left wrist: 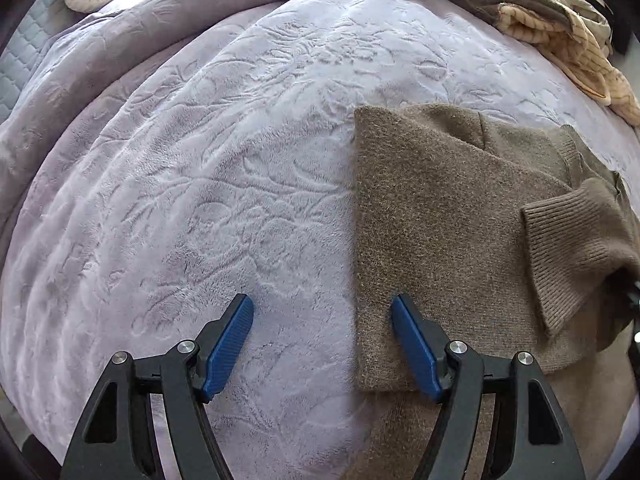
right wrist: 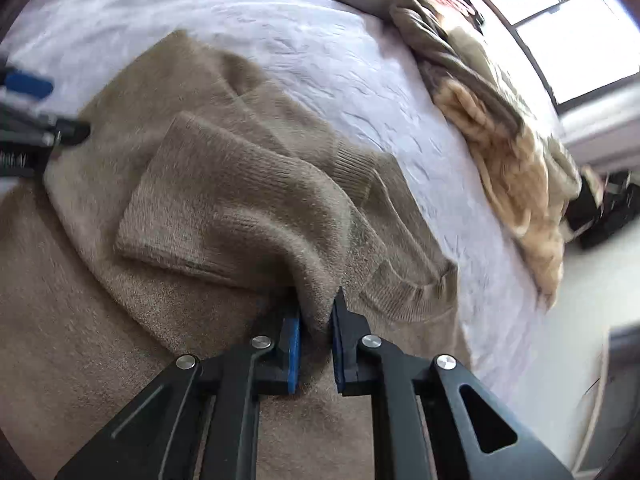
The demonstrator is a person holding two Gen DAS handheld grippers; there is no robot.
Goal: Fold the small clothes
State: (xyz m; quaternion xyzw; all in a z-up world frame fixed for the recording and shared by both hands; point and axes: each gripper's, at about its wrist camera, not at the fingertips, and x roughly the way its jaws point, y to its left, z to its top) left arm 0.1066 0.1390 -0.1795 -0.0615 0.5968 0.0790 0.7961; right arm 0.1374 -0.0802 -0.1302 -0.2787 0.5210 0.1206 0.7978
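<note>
Brown sweater [left wrist: 440, 220] spread on the lilac blanket [left wrist: 200, 160], filling the right of the left-wrist frame, one side already folded in. Right gripper [right wrist: 316, 320] clamped on the sleeve [right wrist: 240, 200] at lower centre, likely to fold it across. Left gripper [left wrist: 322, 320] spread wide, empty, straddling the folded edge, perhaps to pin it.

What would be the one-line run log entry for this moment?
left gripper: open, above sweater edge | right gripper: shut on sleeve | surface: blanket

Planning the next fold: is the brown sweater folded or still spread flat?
Partly folded: the brown sweater has one side doubled over, straight-edged, and its sleeve laid across the body.
</note>
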